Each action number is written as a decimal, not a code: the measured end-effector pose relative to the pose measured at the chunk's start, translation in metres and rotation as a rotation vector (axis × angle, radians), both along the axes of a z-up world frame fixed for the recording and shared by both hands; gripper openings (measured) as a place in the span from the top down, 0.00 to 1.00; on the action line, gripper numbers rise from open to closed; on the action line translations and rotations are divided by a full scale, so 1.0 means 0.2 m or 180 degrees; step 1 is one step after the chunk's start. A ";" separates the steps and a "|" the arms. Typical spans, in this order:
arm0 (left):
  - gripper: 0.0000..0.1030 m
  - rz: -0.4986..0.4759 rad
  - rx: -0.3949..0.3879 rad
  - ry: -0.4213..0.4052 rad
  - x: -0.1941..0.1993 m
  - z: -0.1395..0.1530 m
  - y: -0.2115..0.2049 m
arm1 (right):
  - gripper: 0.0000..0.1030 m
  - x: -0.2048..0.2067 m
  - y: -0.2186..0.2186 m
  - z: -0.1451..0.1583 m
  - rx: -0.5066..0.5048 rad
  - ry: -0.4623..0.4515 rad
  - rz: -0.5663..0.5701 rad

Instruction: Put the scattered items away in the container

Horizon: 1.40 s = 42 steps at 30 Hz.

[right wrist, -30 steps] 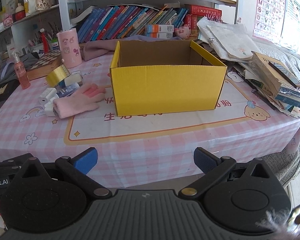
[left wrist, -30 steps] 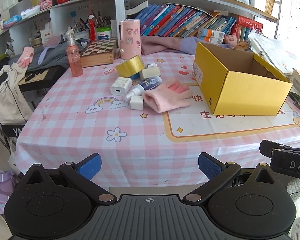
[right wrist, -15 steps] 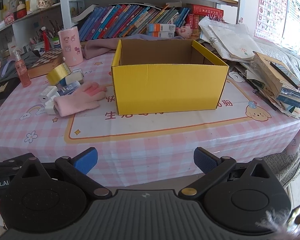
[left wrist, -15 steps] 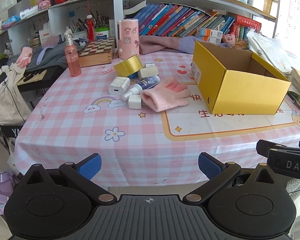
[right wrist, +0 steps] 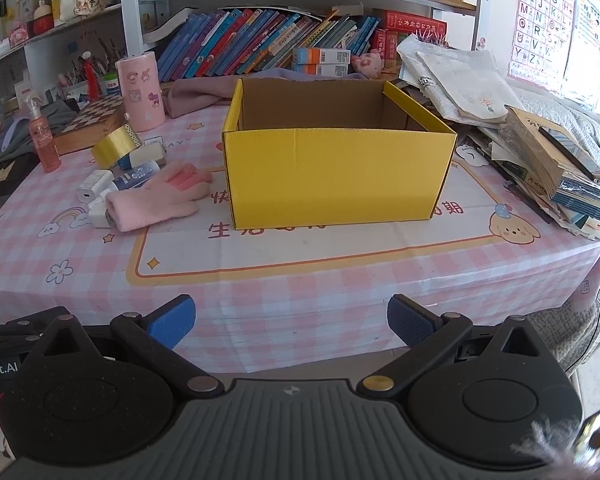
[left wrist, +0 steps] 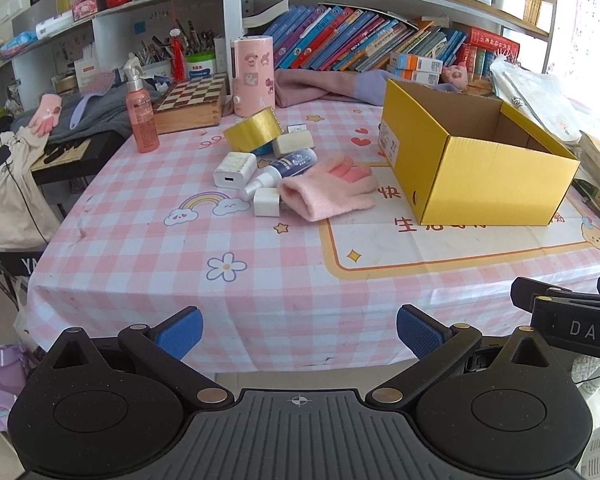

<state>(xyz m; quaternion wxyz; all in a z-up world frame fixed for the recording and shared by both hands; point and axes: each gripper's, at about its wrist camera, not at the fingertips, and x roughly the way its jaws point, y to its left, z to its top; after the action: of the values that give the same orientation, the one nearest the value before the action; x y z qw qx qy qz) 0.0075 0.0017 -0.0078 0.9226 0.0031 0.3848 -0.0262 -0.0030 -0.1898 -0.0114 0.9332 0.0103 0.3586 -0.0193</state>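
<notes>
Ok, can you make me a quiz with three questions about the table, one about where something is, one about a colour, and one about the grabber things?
1. Where does the pink glove lie?
A. inside the box
B. on the tablecloth beside the box
C. on the shelf

2. What colour is the box outside?
A. yellow
B. green
C. white

3. How are the two grippers?
A. both clamped on something
B. one holds the glove
C. both open and empty

Answers: 1 B, the glove rests on the tablecloth left of the box. 2 A, its walls are yellow. 3 C, the left gripper and right gripper each show fingers spread apart with nothing between.
</notes>
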 end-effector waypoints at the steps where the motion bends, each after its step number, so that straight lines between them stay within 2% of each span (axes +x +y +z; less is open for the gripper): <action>1: 0.00 -0.0002 -0.0005 -0.0006 0.00 0.00 0.00 | 0.00 0.00 0.00 0.00 0.0001 0.0000 -0.0006; 14: 0.00 -0.0026 0.0052 -0.0061 -0.02 0.01 -0.02 | 0.00 -0.01 -0.03 0.01 0.0003 -0.0061 -0.0133; 42: 0.00 0.0040 0.0085 0.0011 -0.01 -0.01 0.00 | 0.00 -0.01 0.00 -0.01 0.0098 0.0038 0.0063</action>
<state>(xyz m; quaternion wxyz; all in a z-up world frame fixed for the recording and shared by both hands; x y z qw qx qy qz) 0.0059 0.0012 -0.0100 0.9220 0.0129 0.3868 -0.0153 -0.0059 -0.1891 -0.0133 0.9310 0.0210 0.3645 -0.0046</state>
